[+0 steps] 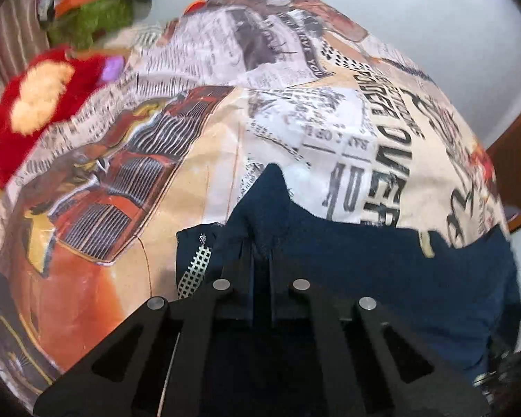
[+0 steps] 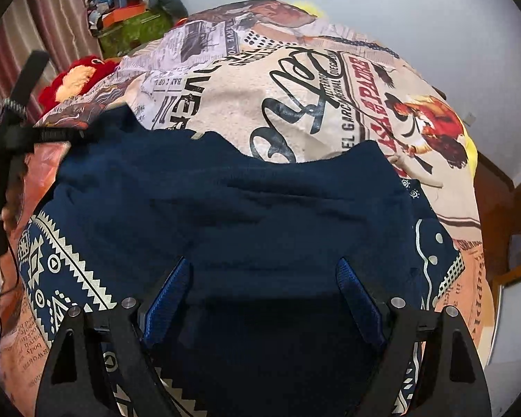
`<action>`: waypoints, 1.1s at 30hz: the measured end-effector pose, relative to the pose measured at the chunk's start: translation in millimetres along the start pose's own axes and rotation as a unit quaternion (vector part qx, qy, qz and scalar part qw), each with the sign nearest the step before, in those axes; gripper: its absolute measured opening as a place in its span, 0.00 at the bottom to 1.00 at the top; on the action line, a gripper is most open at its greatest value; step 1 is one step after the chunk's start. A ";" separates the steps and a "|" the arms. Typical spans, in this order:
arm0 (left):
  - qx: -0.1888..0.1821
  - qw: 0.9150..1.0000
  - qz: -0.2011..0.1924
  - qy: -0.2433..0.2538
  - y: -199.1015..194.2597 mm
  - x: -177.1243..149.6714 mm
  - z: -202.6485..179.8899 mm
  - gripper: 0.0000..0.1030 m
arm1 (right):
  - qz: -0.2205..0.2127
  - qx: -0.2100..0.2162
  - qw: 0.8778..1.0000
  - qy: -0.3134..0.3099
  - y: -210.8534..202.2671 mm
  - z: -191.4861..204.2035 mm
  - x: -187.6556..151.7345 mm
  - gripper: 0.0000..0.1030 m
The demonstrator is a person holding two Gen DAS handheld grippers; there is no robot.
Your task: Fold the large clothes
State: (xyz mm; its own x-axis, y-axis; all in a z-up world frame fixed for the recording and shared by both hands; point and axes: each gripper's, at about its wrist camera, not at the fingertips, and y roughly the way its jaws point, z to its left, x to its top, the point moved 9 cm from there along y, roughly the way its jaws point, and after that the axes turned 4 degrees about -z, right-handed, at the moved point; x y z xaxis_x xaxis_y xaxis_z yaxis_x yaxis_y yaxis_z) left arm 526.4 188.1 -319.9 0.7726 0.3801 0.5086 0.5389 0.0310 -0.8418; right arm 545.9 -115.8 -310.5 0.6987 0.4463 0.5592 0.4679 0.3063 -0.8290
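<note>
Navy blue fabric, soft and knit-looking, fills the lower half of both wrist views. This is the large garment (image 2: 260, 215) I am folding, a dark piece with a cream geometric border showing along its left and right edges. It lies spread over a bedspread (image 2: 295, 97) printed with newspaper text, a vintage orange car and a dancer figure, which gives me a broad, flat surface to work on.

My left gripper (image 1: 260, 264) points steeply down with its two black fingers drawn together on a raised pinch of the navy cloth. A peak of fabric stands up just beyond the fingertips, which tells me the cloth is caught there and is being lifted by that edge. In the right wrist view, that same gripper appears at the far left as a dark, blurred frame at the garment's corner.

My right gripper (image 2: 267, 288) hangs over the middle of the garment with its blue-padded fingers (image 2: 166, 299) spread wide apart. Cloth lies beneath and between them, but the pads press on nothing. I judge it is positioned to take a second hold, so the two grips can carry one edge across together.

Beyond the bed sit a red plush toy (image 1: 34, 104), a cluttered green pile near striped curtains, and a pale wall.
</note>
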 end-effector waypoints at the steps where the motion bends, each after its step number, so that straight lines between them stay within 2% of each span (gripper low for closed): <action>1: -0.003 1.000 0.009 -0.005 2.6 -1.8 2.1 0.07 | -0.002 -0.004 1.000 -0.002 0.3 -0.5 0.0 0.83; 4: 0.007 0.999 0.023 0.027 5.0 -10.2 -2.0 0.11 | -0.004 -0.016 1.000 -0.004 -1.3 -2.6 0.1 0.83; 6: 0.014 0.999 0.015 0.047 -1.9 -14.7 -4.1 0.11 | -0.003 -0.024 1.000 -0.001 -5.8 -5.3 -0.1 0.83; 9: 0.003 0.998 0.005 0.057 -21.2 -20.1 -7.2 0.12 | 0.001 -0.035 0.999 0.006 -17.8 -10.0 -1.4 0.83; 11: 0.003 0.998 -0.001 0.067 -35.2 -21.8 -7.5 0.17 | -0.002 -0.039 0.999 0.006 -27.2 -10.5 -1.0 0.83; 13: 0.014 0.996 -0.020 0.085 -57.9 -25.0 -4.2 0.36 | -0.010 -0.044 0.999 0.003 -38.2 -9.0 1.2 0.83; 16: 0.012 0.993 -0.049 0.103 -86.5 -31.9 1.0 0.49 | -0.030 -0.045 0.999 0.002 -56.5 -3.1 8.3 0.83; 18: 0.008 0.993 -0.056 0.105 -97.0 -34.9 6.2 0.53 | -0.043 -0.040 0.998 0.004 -69.3 4.0 13.8 0.83; 25: -0.002 0.996 -0.066 0.066 -129.6 -75.1 33.5 0.70 | -0.075 -0.024 0.997 -0.016 -98.1 42.3 28.3 0.83; 30: -0.037 0.999 -0.017 0.003 -118.3 -123.4 47.2 0.70 | -0.078 -0.017 0.996 -0.049 -100.0 75.8 28.2 0.85; 33: -0.078 0.995 0.029 -0.049 -103.9 -155.5 48.1 0.70 | -0.063 -0.017 0.995 -0.076 -87.9 94.5 23.1 0.86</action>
State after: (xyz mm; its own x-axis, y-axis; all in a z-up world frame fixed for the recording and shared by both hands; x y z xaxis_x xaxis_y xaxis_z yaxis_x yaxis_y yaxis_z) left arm 334.1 170.2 -320.2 0.7711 0.4665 0.4333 0.5460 -0.1345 -0.8269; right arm 469.8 -52.9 -224.2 0.5441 0.5296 0.6508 0.5670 0.3398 -0.7504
